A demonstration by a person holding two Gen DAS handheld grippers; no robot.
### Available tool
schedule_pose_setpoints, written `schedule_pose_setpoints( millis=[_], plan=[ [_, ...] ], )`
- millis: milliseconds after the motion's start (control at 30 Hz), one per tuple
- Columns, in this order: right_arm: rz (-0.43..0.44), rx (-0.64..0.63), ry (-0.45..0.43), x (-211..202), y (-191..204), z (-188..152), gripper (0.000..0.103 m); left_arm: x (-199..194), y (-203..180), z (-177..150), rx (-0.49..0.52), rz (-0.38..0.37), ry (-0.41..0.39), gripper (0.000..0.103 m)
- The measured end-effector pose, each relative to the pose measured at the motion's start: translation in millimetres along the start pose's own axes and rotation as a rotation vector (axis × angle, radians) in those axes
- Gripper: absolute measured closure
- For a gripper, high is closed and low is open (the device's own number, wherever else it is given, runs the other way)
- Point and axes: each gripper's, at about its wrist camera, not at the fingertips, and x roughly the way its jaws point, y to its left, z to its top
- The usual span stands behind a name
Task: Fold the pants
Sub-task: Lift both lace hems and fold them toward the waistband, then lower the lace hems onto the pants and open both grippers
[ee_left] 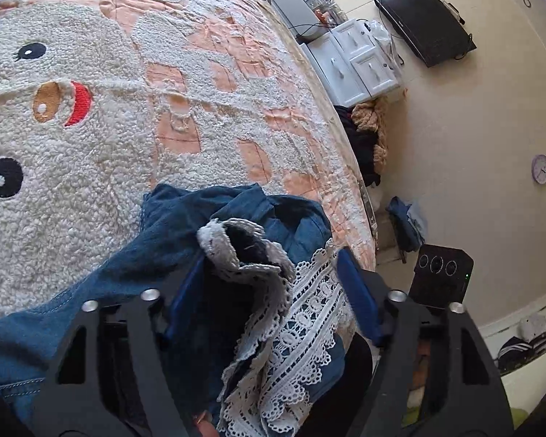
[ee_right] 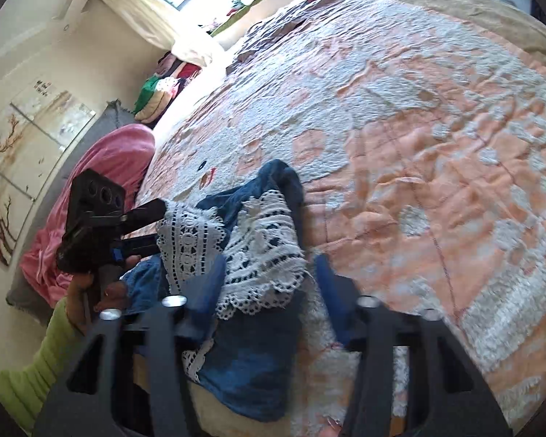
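- The pants (ee_left: 91,291), blue denim with white lace trim (ee_left: 302,331), are seen bunched in the lower middle of the left wrist view, lying on the bedspread (ee_left: 163,127)
- In the right wrist view the same pants (ee_right: 251,364) are heaped at lower centre, the lace (ee_right: 258,255) draped over the top of the heap
- The left gripper (ee_left: 269,291) is seen with its blue fingers (ee_left: 356,298) apart, lace and denim lying between them; whether the pads press on the cloth cannot be told
- The right gripper (ee_right: 265,287) is shown blurred, its fingers standing apart in its own view, the lace hem between them but not clamped
- The left gripper (ee_right: 91,225) is also seen at the left of the right wrist view, held by a hand (ee_right: 87,291) with a green sleeve (ee_right: 36,364), its tips touching the lace
- Open bedspread (ee_right: 436,145) is left across the upper and right parts of that view
- The bed's edge (ee_left: 360,189) is seen running down the right of the left wrist view, just beside the pants; beyond it stand white drawers (ee_left: 360,62) and a dark screen (ee_left: 422,18)
- A pink cloth (ee_right: 105,167) lies at the bed's left edge
- No writing can be read
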Motion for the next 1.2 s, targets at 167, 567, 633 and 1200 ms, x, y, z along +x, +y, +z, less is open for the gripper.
schedule_pose_setpoints(
  millis=[167, 567, 633, 1200],
  plan=[
    [0.120, -0.037, 0.018, 14.1, 29.3, 19.5, 0.095, -3.4, 8.2, 10.8, -0.016, 0.025, -0.027, 0.091],
    [0.097, -0.085, 0.145, 95.7, 62.6, 59.7, 0.060, -68.1, 44.6, -10.8, -0.136, 0.058, -0.170, 0.048],
    [0.129, -0.099, 0.112, 80.2, 64.9, 64.8, 0.053, -79.9, 34.3, -20.2, -0.093, 0.123, -0.161, 0.040],
    [-0.066, -0.779, 0.364, 140.3, 121.0, 82.5, 0.042, -31.5, -27.5, -133.6, -0.024, 0.331, -0.027, 0.045]
  ],
)
